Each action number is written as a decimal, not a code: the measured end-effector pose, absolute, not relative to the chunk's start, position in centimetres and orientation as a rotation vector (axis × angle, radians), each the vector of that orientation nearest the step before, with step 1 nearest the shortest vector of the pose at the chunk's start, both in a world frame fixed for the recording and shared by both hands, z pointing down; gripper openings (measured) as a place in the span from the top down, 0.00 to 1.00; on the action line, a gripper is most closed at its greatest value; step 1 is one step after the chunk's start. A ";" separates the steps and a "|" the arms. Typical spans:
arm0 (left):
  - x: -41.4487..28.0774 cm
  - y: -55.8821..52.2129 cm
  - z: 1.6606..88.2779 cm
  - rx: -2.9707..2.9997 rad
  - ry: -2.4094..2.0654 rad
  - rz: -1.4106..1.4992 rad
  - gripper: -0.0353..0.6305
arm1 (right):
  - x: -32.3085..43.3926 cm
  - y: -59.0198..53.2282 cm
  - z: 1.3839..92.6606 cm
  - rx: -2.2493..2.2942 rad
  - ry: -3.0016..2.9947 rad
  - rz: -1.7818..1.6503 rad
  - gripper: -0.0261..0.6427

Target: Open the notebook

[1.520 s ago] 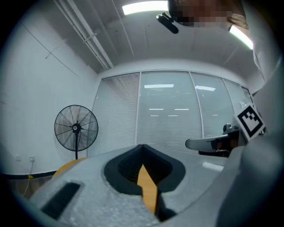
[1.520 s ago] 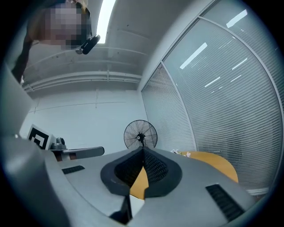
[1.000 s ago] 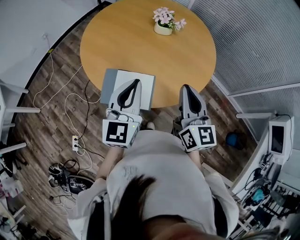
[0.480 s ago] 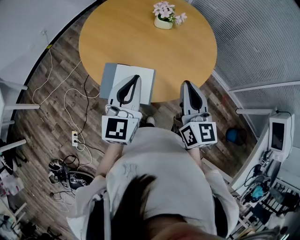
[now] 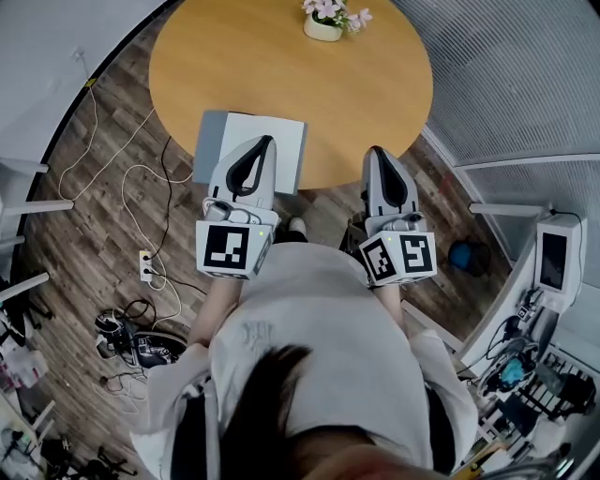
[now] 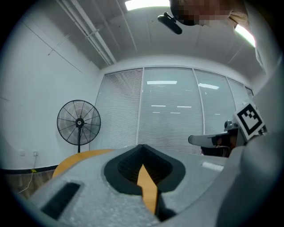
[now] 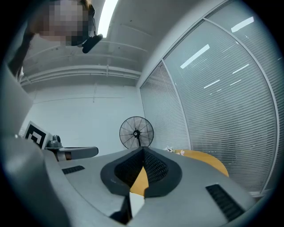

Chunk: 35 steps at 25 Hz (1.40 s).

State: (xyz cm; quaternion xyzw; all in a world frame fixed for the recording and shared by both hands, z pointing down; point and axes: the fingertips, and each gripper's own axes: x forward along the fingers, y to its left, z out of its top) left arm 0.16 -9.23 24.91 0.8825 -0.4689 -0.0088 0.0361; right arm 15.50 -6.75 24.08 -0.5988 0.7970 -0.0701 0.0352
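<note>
The notebook [image 5: 286,141] lies shut at the near edge of the round wooden table [image 5: 356,94]: a white cover with a grey strip along its left side. My left gripper [image 5: 265,141] hangs over the notebook's middle, jaws shut with nothing held. In the left gripper view, the left gripper [image 6: 142,146] shows its tips pressed together, with only table wood behind the gap. My right gripper [image 5: 375,150] is to the right of the notebook, over the table's edge. It is shut and empty, and in its own view the right gripper [image 7: 143,149] has its tips meeting.
A small pot of pink flowers [image 5: 325,21] stands at the table's far side. Cables and a power strip [image 5: 145,267] trail over the wooden floor on the left. Blinded glass walls [image 5: 506,75] run along the right. A standing fan [image 6: 79,123] is by the wall.
Both grippers keep their places and stay shut. The head view has shifted a little, so the table and flowers sit higher in the picture.
</note>
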 end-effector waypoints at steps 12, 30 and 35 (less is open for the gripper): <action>-0.2 -10.1 25.3 2.706 -1.428 -0.028 0.92 | 14.5 -7.5 24.6 -1.839 2.460 -0.229 0.96; -0.9 -10.5 25.6 2.704 -1.426 -0.028 0.92 | 13.2 -7.9 24.8 -1.846 2.497 -0.213 0.96; -1.0 -10.5 25.6 2.705 -1.426 -0.027 0.92 | 12.8 -8.0 24.8 -1.837 2.511 -0.207 0.96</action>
